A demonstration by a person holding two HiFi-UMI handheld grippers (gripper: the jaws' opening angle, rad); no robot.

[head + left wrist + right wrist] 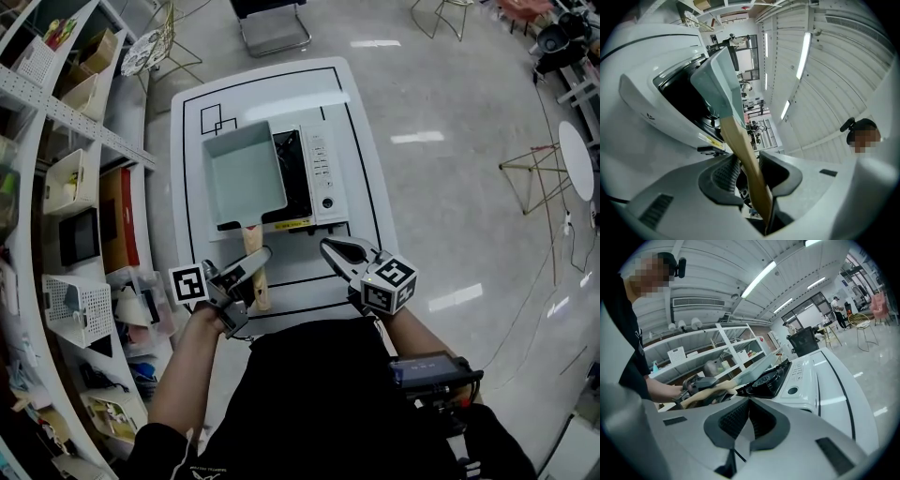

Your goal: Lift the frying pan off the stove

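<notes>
Frying pan point(246, 173), teal, square: over stove point(323, 178), mid-tabletop point(361, 103). Left tongs point(251, 265) clamp its wooden handle point(258, 286); right tongs point(335, 251) closed, empty.

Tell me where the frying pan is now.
Head view: the frying pan lies over the left part of the stove on the white table, its wooden handle between the jaws of the left gripper.

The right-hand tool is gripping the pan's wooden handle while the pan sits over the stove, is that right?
Not quite, it is the other hand. The left gripper is gripping the pan's wooden handle, as the left gripper view shows, while the pan sits over the stove. The right gripper has its fingers together on nothing.
</notes>
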